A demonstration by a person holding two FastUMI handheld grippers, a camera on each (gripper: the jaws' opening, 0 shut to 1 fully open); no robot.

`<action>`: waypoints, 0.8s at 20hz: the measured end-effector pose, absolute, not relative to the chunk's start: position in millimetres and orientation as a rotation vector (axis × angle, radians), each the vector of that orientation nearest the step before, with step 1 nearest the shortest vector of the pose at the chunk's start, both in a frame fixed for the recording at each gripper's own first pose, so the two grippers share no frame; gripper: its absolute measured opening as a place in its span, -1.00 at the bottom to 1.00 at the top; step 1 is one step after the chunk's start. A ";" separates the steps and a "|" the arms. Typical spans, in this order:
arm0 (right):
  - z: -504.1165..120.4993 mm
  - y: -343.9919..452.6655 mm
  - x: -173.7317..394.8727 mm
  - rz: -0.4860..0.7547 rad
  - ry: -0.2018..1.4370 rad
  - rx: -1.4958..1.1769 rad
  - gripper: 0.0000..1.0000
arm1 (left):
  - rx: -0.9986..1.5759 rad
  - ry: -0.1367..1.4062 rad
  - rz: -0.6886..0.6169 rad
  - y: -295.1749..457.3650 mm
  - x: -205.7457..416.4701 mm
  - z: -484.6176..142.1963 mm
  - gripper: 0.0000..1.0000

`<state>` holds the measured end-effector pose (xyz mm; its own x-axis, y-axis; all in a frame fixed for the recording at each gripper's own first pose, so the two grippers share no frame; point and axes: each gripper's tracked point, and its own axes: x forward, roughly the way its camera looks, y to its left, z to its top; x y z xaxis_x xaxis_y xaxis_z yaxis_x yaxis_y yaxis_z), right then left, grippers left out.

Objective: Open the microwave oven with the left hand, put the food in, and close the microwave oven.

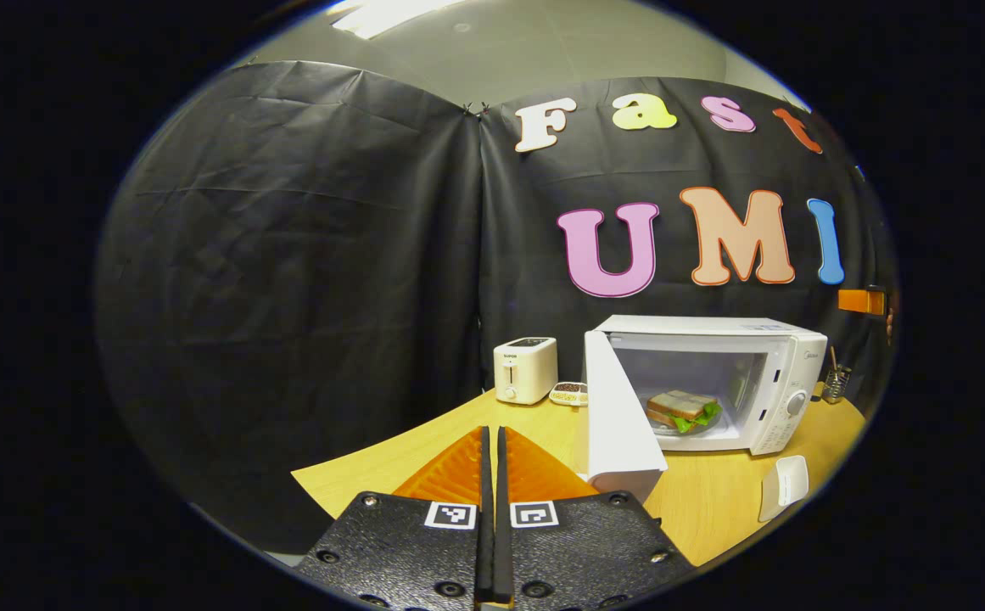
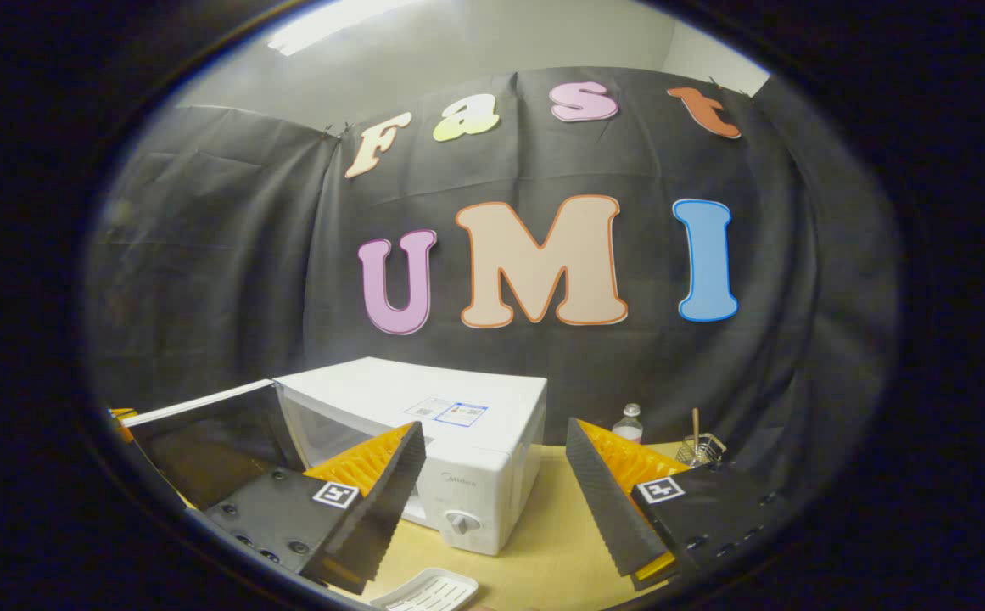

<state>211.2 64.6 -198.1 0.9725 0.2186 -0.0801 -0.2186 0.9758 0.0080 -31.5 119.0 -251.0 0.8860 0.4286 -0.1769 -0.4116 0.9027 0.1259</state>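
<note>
A white microwave oven (image 1: 763, 373) stands on the wooden table (image 1: 713, 501) with its door (image 1: 619, 416) swung wide open to the left. Inside, a sandwich (image 1: 683, 409) with green lettuce lies on a plate. My left gripper (image 1: 492, 441) is shut with nothing between its fingers, in front of and left of the open door. In the right gripper view the microwave oven (image 2: 458, 450) sits straight ahead, its open door (image 2: 204, 433) at the left. My right gripper (image 2: 496, 441) is open and empty, raised in front of the oven's control side.
A white toaster (image 1: 526, 369) and a small dish (image 1: 569, 392) stand behind the door at the back left. A white tray (image 1: 785, 484) lies near the table's front edge, also the white tray (image 2: 428, 590). A bottle (image 2: 628, 422) and a wire holder (image 2: 697, 448) stand at the back right.
</note>
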 end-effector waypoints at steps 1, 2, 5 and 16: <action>-196.3 63.3 210.5 0.220 0.080 0.009 1.00 | 0.094 0.206 0.428 113.5 -30.1 -251.5 -0.98; -194.9 63.2 209.7 0.218 0.077 0.019 0.94 | 0.103 0.206 0.422 109.2 -27.4 -250.6 -0.99; -189.2 53.9 208.8 0.197 0.061 0.021 1.00 | 0.113 0.214 0.398 90.5 -17.5 -254.3 -0.99; -189.8 23.1 208.1 0.137 0.075 0.036 0.93 | 0.131 0.199 0.241 -10.7 31.0 -264.8 -0.98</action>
<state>208.1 23.1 -189.8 0.9879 0.1374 -0.0718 -0.1347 0.9900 0.0414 31.0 -10.7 -264.8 0.9517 0.2492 -0.1793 -0.2234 0.9628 0.1521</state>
